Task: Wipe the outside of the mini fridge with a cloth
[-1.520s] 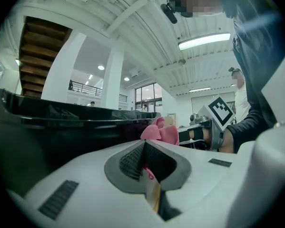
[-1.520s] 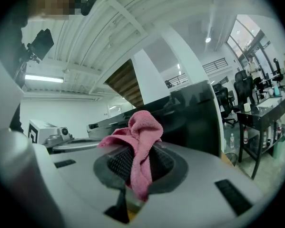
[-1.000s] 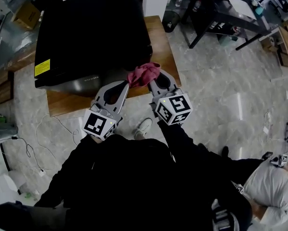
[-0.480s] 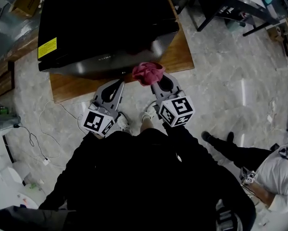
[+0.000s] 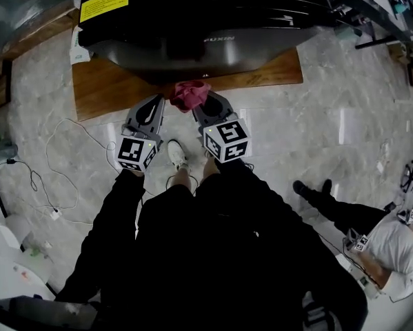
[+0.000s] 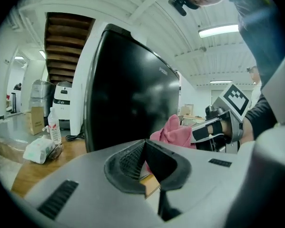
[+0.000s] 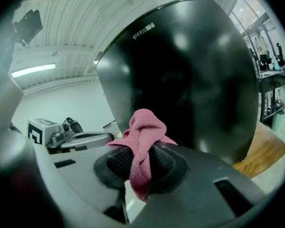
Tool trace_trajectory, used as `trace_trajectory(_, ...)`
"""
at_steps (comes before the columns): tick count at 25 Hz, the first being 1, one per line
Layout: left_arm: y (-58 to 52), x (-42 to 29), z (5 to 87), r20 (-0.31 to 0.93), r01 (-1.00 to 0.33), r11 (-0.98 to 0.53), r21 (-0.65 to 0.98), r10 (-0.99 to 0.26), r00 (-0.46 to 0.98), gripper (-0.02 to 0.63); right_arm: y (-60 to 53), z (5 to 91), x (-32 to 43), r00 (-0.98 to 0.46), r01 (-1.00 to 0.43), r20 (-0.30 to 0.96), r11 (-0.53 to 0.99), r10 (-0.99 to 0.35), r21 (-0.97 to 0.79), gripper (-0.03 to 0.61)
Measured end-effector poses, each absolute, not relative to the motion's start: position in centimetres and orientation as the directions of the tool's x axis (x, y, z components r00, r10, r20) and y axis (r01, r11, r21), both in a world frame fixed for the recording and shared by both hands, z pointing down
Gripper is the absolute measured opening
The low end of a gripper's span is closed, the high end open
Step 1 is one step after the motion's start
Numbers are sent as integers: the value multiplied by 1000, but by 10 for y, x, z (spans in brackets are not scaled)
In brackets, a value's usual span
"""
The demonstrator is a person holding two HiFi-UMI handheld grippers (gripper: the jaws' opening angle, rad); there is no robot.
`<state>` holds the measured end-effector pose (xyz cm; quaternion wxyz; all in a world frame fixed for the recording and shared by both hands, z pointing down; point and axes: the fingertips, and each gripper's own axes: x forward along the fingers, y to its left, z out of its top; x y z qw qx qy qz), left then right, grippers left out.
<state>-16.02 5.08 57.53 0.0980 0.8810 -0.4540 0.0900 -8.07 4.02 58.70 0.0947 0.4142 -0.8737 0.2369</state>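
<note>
Right tool pinches pink cloth near mini fridge; left tool pressed together.

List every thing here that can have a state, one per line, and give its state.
Black glossy mini fridge: door shut, upright on the low wooden platform.
Pink crumpled cloth: bunched, clamped, held up near the fridge front.
Right gripper: shut on the cloth.
Left gripper: shut, nothing between its jaws.
</note>
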Motion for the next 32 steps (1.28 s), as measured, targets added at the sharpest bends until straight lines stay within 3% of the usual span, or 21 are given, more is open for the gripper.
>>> trace_trajectory(7,33,-206,654,308,-842,-528,109,-788,534,5,18,660,-147,-625,-780,435,516,-648,-354,60)
trace_trajectory(16,18,-224,689,339,-866,-478,149,-798,499,5,-8,703,-165,-597,-795,461,411,-656,-446,58)
trace_trajectory(23,13,-193,684,341,-843,-521,132,-775,533,5,-10,708,-146,-584,-807,491,397,-647,-436,58)
trace_trajectory(32,3,-110,687,361,-791,-598,127,-715,598,5,-20,713,-61,-525,-839,505,319,-685,-441,58)
